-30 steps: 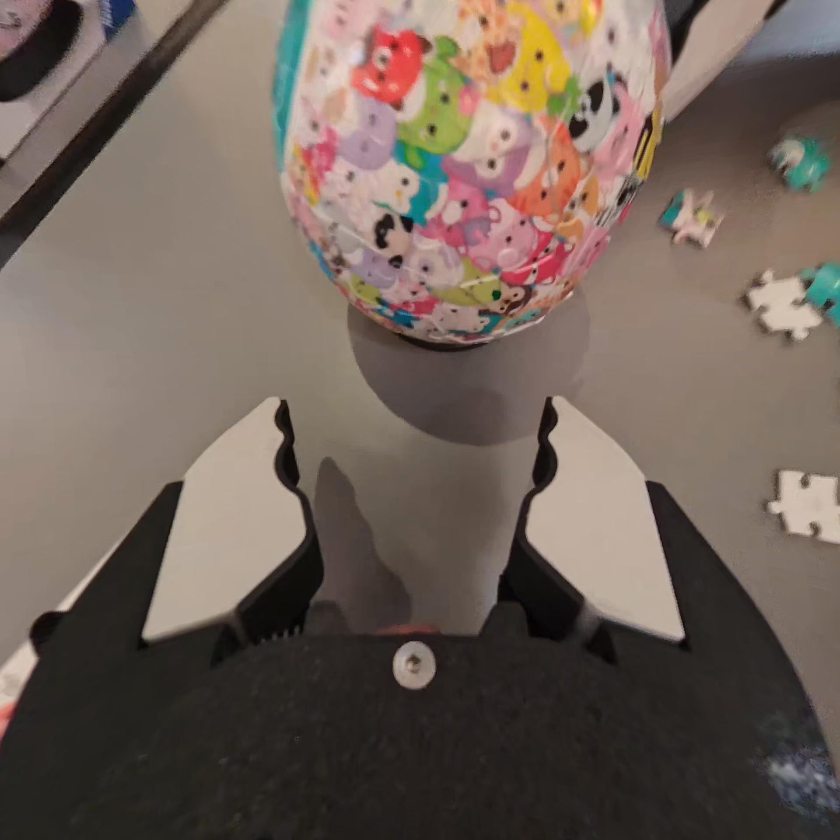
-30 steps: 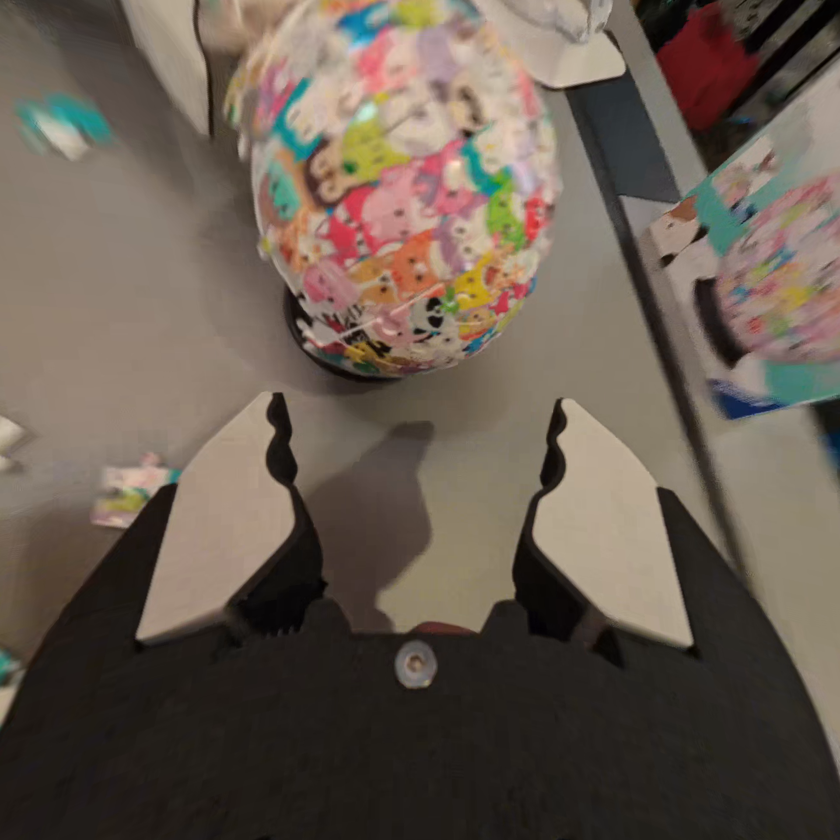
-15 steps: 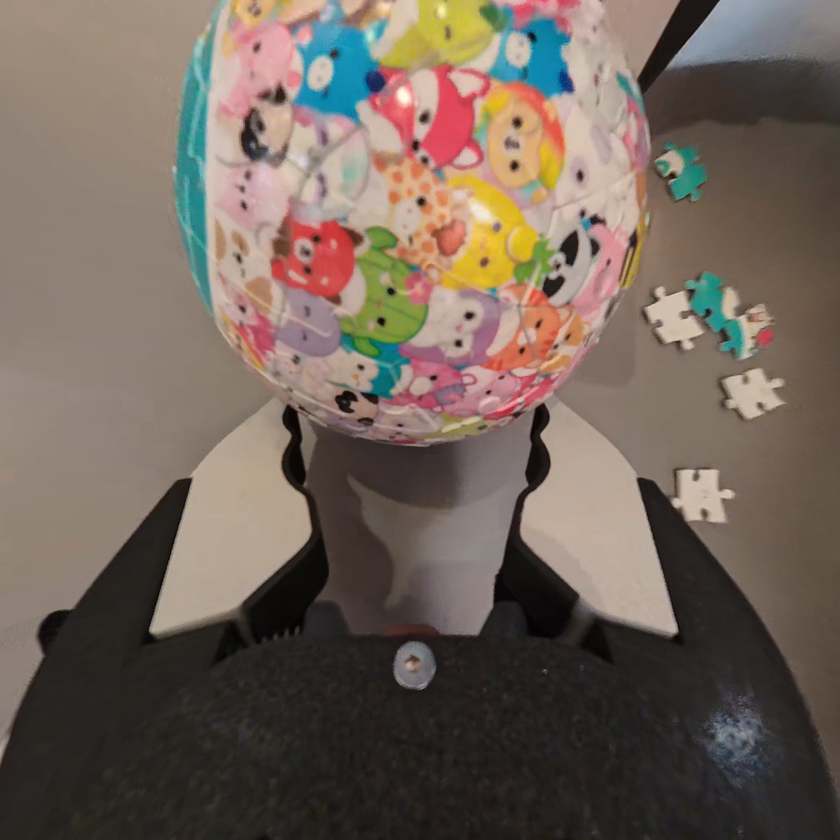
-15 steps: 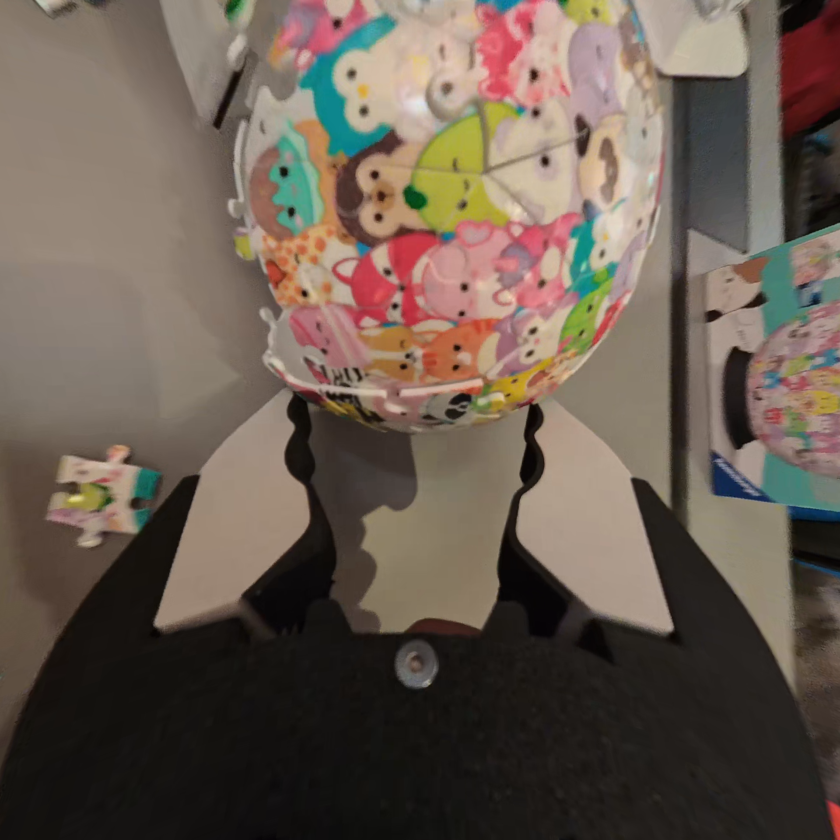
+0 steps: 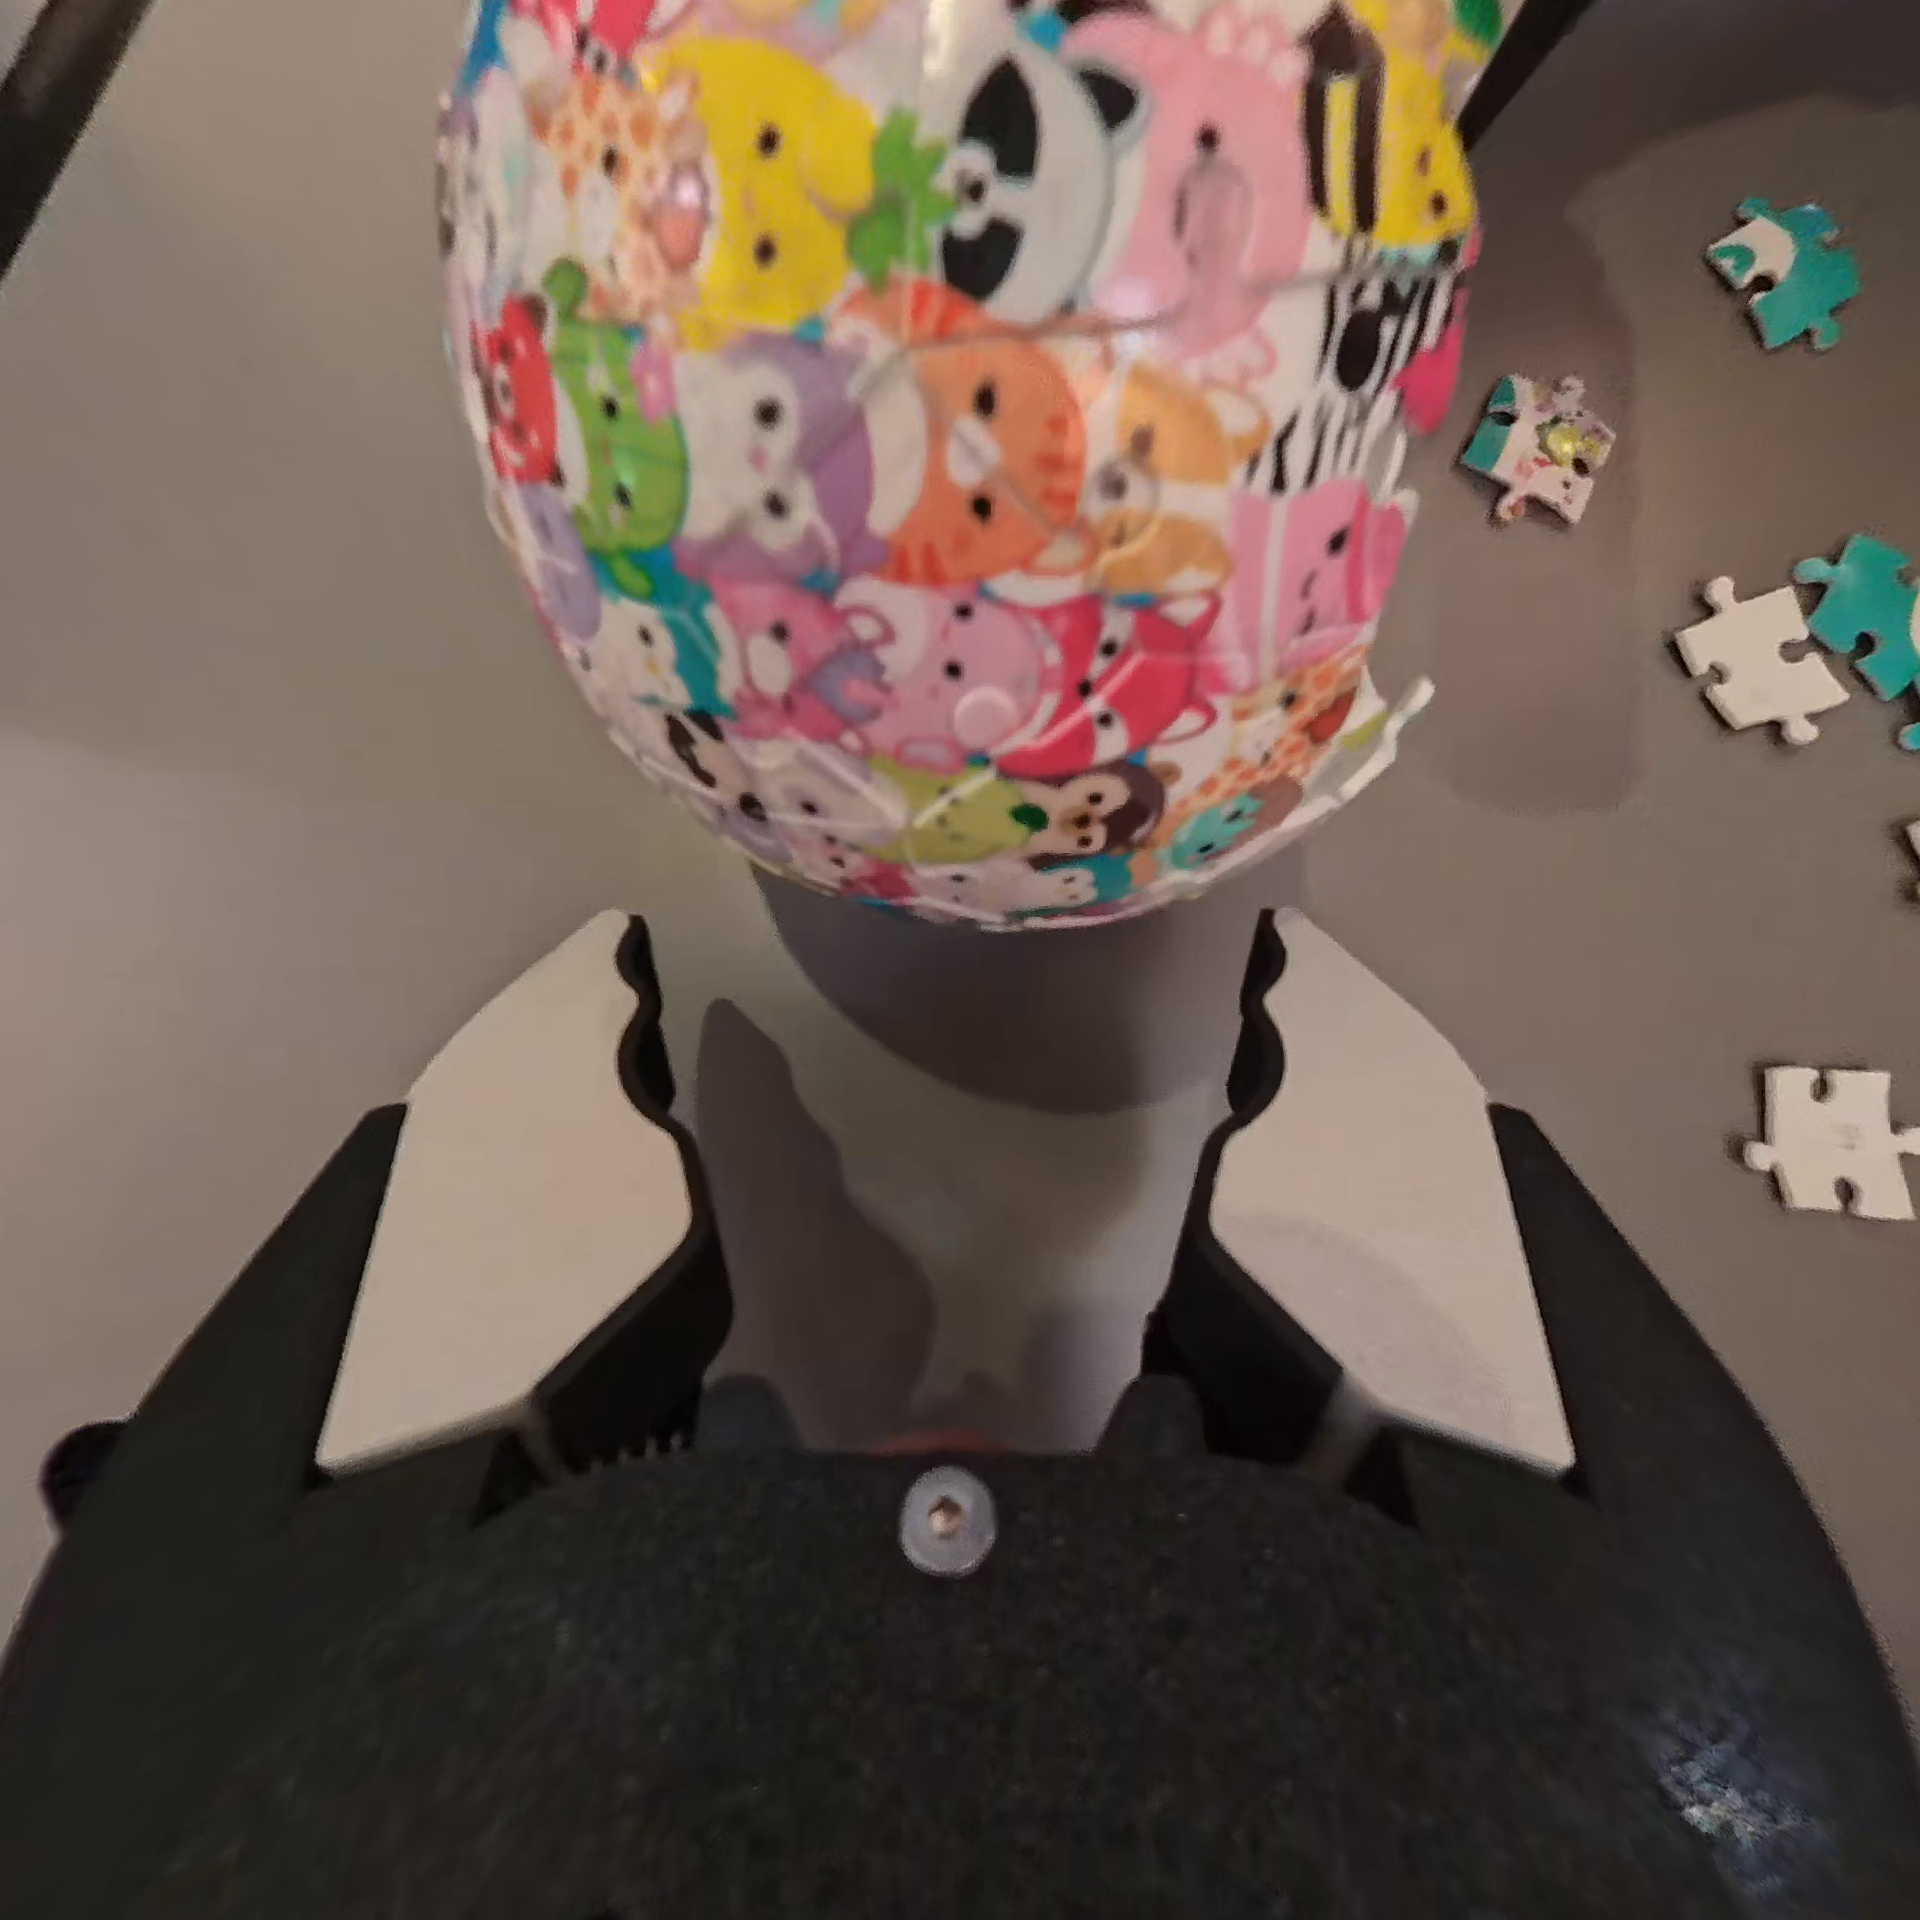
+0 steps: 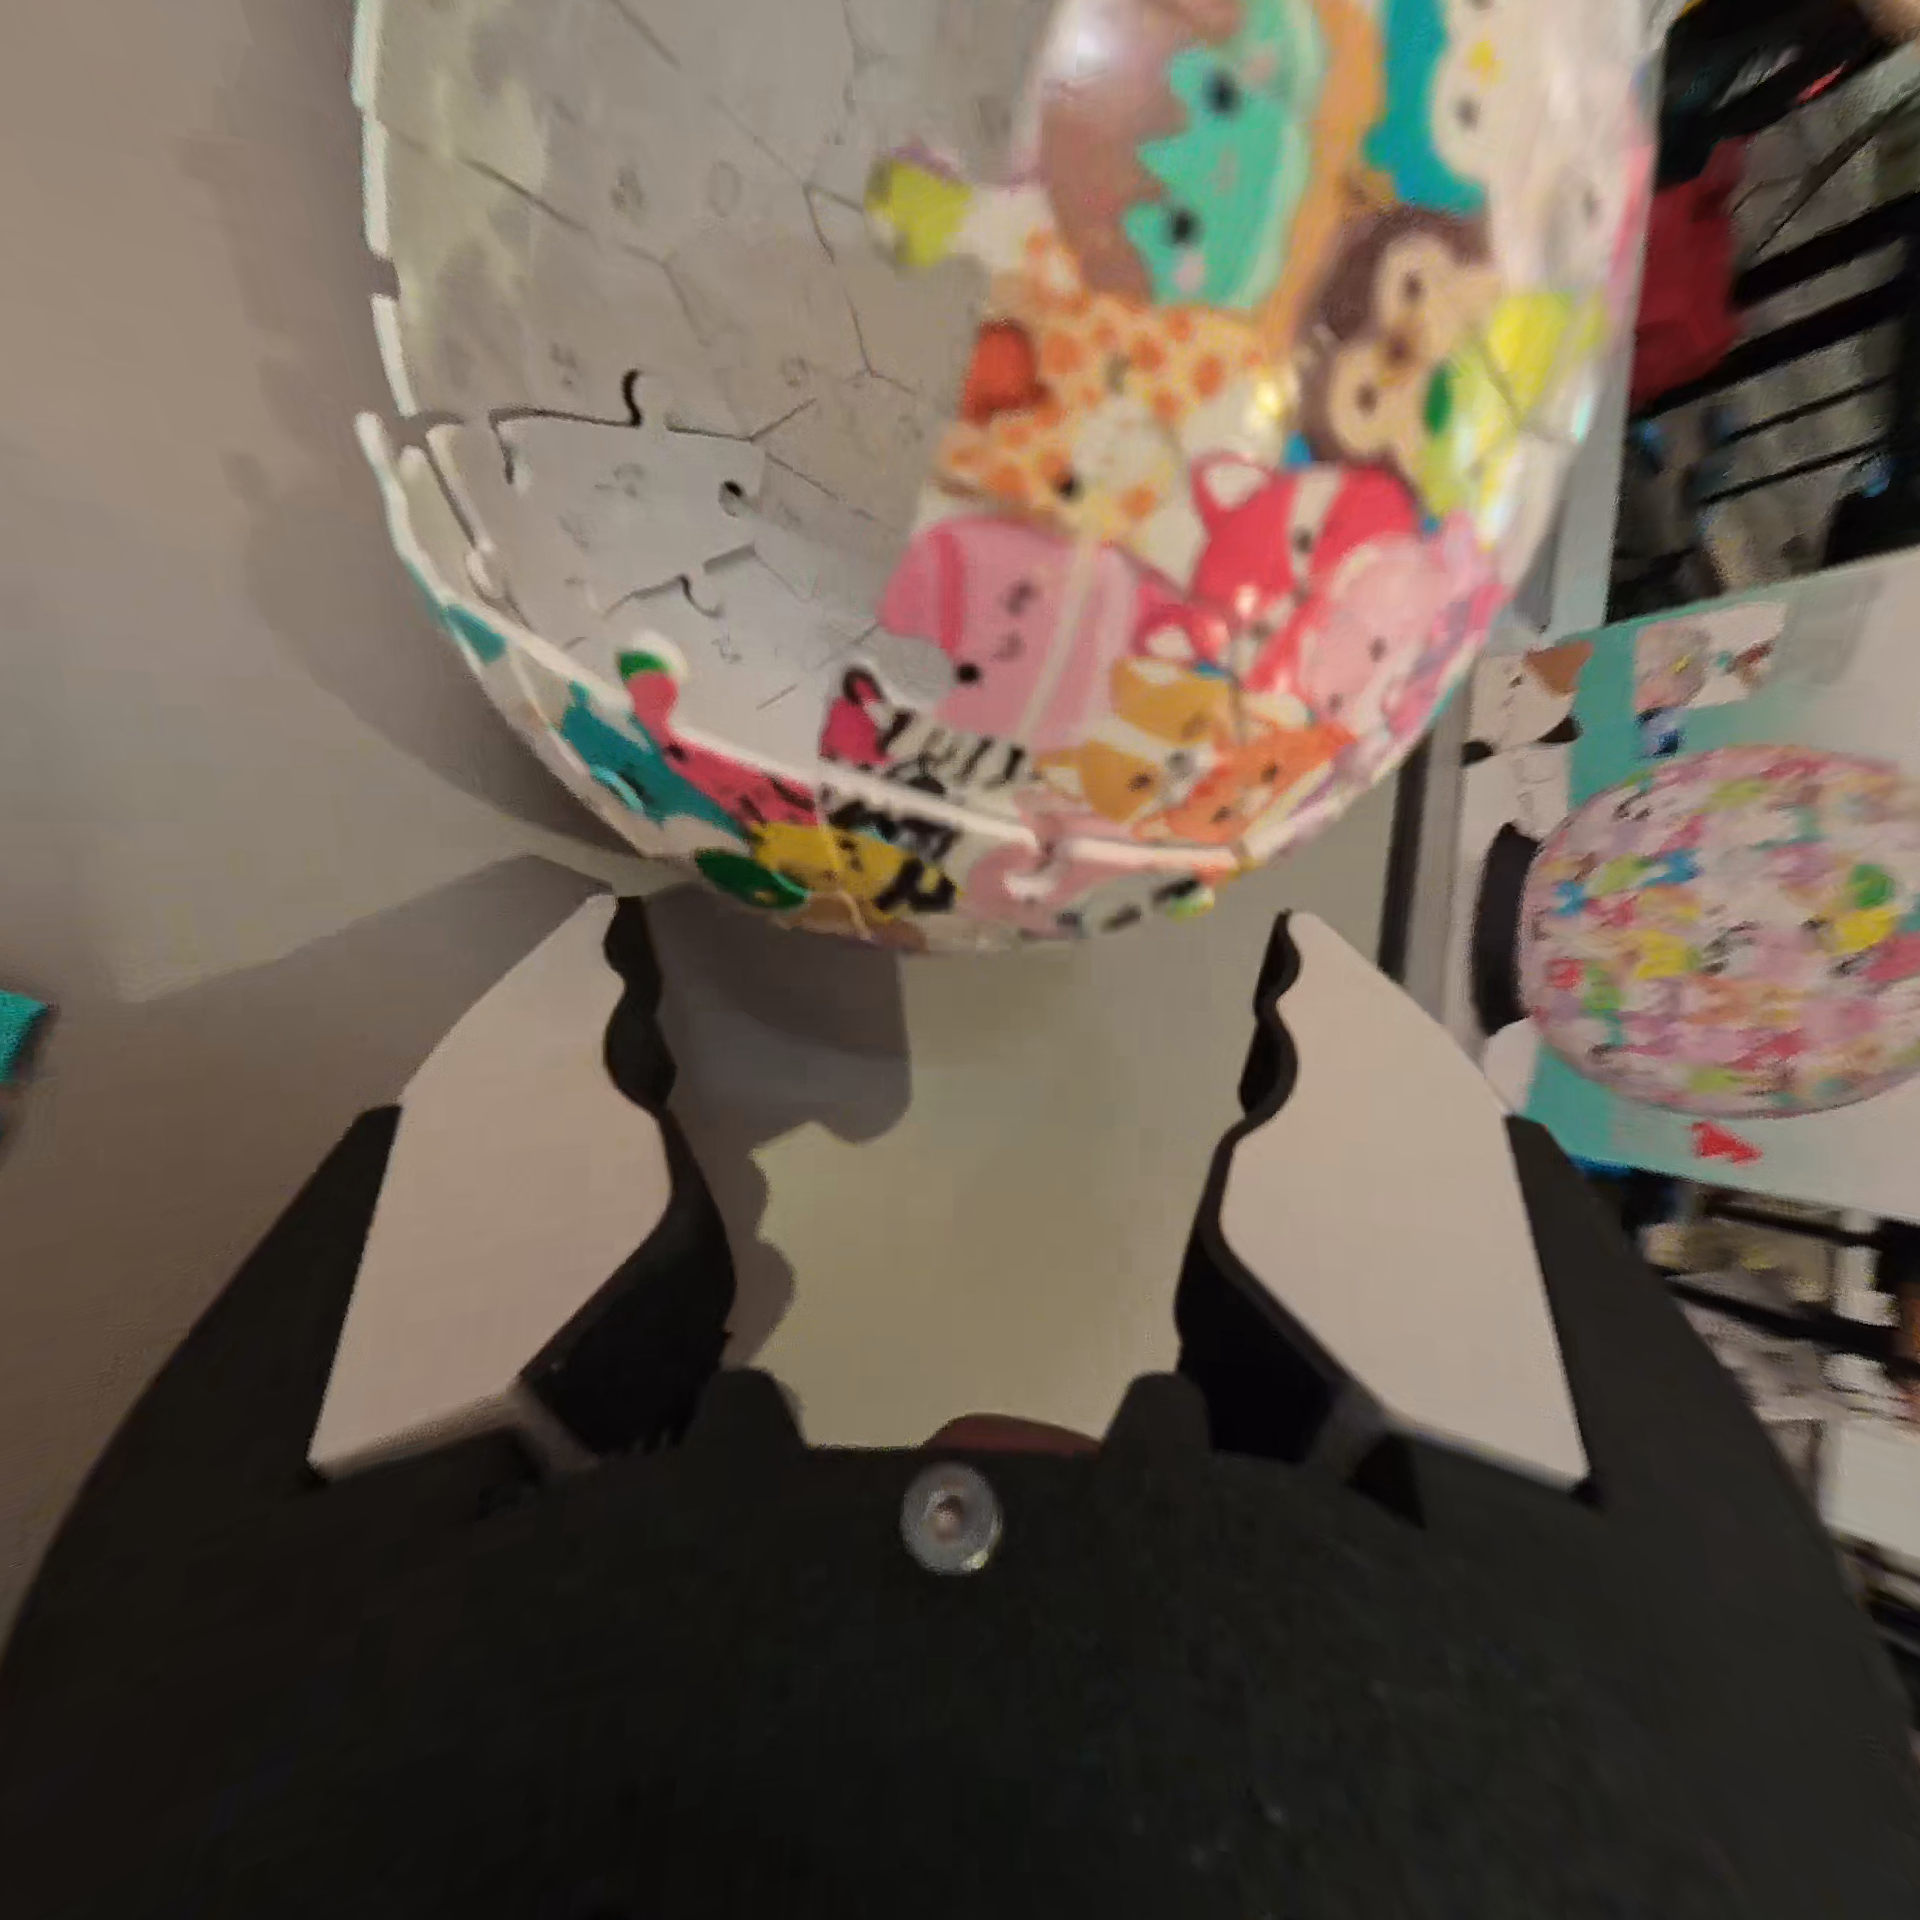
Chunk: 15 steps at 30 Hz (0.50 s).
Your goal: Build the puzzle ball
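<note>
left wrist view: puzzle ball (image 5: 956, 468) ahead | loose pieces (image 5: 1756, 670) right of it | both grippers' fingers spread, empty

Ahead of our left gripper (image 5: 945, 935) the puzzle ball (image 5: 956, 457) blocks the way; bare table (image 5: 229, 623) lies left, loose pieces (image 5: 1756, 670) right. Our right gripper (image 6: 951, 935) meets the ball's open gap (image 6: 665, 312); the box (image 6: 1714, 894) crowds its right.
</note>
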Tool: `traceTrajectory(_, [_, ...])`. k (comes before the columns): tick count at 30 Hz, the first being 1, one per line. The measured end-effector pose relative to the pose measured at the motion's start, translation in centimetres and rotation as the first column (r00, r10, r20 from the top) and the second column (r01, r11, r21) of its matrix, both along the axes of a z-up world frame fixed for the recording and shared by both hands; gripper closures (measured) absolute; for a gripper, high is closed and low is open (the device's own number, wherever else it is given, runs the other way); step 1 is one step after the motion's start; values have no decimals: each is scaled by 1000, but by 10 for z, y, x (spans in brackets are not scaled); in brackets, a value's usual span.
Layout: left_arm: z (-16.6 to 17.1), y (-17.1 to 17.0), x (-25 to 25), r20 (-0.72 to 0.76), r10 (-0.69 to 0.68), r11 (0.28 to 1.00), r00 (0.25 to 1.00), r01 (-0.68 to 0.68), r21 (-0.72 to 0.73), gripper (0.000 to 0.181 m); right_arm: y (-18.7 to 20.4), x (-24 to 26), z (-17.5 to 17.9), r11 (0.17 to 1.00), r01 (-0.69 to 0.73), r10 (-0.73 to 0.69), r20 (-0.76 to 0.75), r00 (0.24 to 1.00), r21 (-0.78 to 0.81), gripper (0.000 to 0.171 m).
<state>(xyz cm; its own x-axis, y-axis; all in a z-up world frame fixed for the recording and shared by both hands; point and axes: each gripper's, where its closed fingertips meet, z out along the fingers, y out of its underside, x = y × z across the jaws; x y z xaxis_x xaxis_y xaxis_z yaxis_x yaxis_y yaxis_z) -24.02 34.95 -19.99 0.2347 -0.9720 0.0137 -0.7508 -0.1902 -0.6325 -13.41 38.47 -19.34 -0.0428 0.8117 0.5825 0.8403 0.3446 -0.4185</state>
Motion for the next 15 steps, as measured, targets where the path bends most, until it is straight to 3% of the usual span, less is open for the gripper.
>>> traceTrajectory(3, [1, 2, 7, 1, -18, 999, 1000, 18, 27, 81, 1, -14, 0, 998, -43, 43, 4, 999, 50, 61])
traceTrajectory(6, [2, -1, 13, 10, -34, 999, 999, 34, 2, 86, 1, -19, 1, 1000, -23, 23, -20, 1000, -14, 60])
traceTrajectory(10, [11, -11, 16, 69, -45, 991, 997, 53, -119, 86, -12, -17, -3, 975, 8, -13, -22, 1000, -222, 60])
traceTrajectory(15, [20, -16, 17, 163, -37, 961, 986, 80, -266, 90, -30, -16, -3, 857, 16, -53, -57, 997, -515, 60])
